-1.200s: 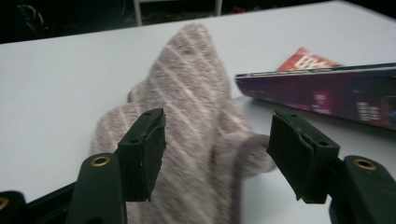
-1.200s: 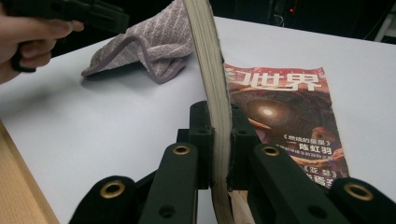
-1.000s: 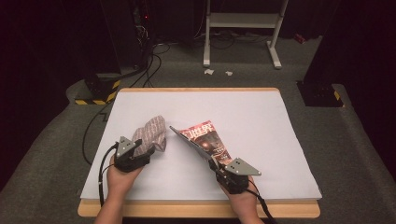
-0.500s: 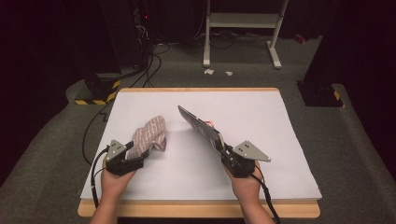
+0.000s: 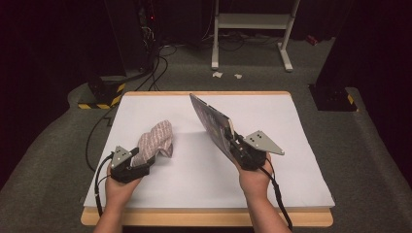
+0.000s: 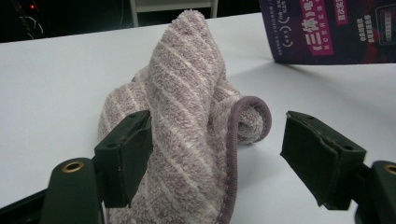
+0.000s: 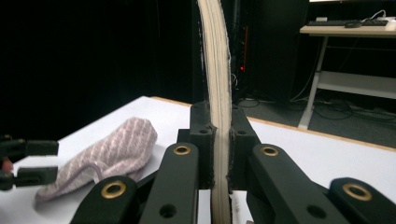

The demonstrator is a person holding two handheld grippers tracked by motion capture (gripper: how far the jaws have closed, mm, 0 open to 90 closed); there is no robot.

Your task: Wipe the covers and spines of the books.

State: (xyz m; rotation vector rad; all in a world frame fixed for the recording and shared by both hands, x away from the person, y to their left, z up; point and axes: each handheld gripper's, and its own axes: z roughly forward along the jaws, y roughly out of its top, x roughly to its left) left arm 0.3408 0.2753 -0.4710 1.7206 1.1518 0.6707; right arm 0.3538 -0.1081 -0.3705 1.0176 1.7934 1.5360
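— Rising off the table since a second ago, the book [image 5: 212, 122] is now standing nearly on edge in the air, where earlier it was lying low with its cover facing up.

— What is holding it?

— The right gripper [image 5: 236, 144] is clamping it. In the right gripper view its jaws are pressing from both sides on the pale page edges [image 7: 218, 93], and the book is running straight up between them.

— And the left side?

— The left gripper [image 5: 141, 158] is sitting further back toward the near edge than in the first earlier frame. Its jaws have just been opening; they are standing wide now, with the towel [image 5: 155, 141] between them. In the left gripper view one pad is touching the striped terry cloth [image 6: 187, 116], while the other pad is hanging well apart from the rolled hem.

— So the towel is not being gripped?

— No, it is lying loose in a crumpled heap on the white table [image 5: 291, 170], left of the middle, just beside the left gripper.

— How are towel and book lying to each other?

— Apart; the book's lower corner is hovering to the right of the towel, above the white surface.
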